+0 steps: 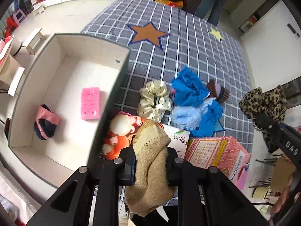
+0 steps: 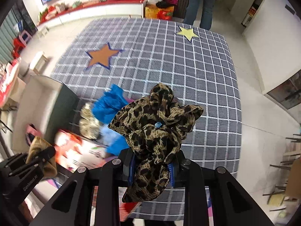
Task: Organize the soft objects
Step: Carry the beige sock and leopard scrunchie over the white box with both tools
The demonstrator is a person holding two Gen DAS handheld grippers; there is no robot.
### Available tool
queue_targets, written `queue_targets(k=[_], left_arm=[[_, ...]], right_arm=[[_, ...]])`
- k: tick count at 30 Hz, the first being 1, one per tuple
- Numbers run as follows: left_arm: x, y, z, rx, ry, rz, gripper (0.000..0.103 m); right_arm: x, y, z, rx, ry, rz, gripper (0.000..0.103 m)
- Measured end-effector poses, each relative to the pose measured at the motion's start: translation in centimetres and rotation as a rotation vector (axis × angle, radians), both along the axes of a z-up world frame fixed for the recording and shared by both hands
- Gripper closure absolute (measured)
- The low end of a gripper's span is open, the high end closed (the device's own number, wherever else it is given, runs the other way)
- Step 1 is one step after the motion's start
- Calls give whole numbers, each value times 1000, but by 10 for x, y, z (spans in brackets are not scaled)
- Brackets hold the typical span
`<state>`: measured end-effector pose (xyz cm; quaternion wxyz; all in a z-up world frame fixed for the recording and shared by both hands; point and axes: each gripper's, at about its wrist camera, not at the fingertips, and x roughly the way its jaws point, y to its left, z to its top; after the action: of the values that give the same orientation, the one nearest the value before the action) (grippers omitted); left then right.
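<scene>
Soft things are being gathered off the checked rug [image 1: 188, 43] into a white bin [image 1: 62, 43] that stands at the rug's left side.

Left wrist view: the left gripper [image 1: 150, 162] has its jaws nearly closed on a beige knit sock [image 1: 150, 169], which hangs limp between them above the bin's near wall. Two items already lie on the bin floor: a pink sponge [image 1: 90, 103] and a pink-and-navy pouch [image 1: 46, 122], well apart from each other. Still out on the rug, just beside the bin, are a cream dotted scrunchie [image 1: 154, 101], a blue cloth [image 1: 190, 92] with a pale blue fluffy piece [image 1: 184, 116] under it, and a brown striped sock [image 1: 220, 92]. An orange printed item [image 1: 122, 131] and a pink box [image 1: 218, 154] lie nearer the camera. At the right edge, the right gripper carries a leopard-print bundle.

Right wrist view: the right gripper [image 2: 152, 167] is clamped narrowly on a leopard-print scarf [image 2: 156, 128], bunched and held clear above the rug. The left gripper with its beige sock shows at lower left, near the bin. A person's legs [image 2: 201, 5] stand at the rug's far edge.

By my reading the job is under halfway done: two pieces binned, two in hand waiting to be dropped in, and at least four soft pieces left on the rug.
</scene>
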<state>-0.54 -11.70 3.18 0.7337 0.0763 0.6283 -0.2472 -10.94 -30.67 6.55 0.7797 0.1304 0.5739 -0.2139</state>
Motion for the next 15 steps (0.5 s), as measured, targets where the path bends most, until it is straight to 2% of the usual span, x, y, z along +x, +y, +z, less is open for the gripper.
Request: queue_targets(k=[6, 15], left_arm=[[4, 20, 26, -22, -56, -9, 81], [20, 82, 16, 13, -49, 118, 80]], right_arm=[[11, 32, 11, 3, -11, 29, 75], [38, 97, 11, 18, -29, 155, 75]])
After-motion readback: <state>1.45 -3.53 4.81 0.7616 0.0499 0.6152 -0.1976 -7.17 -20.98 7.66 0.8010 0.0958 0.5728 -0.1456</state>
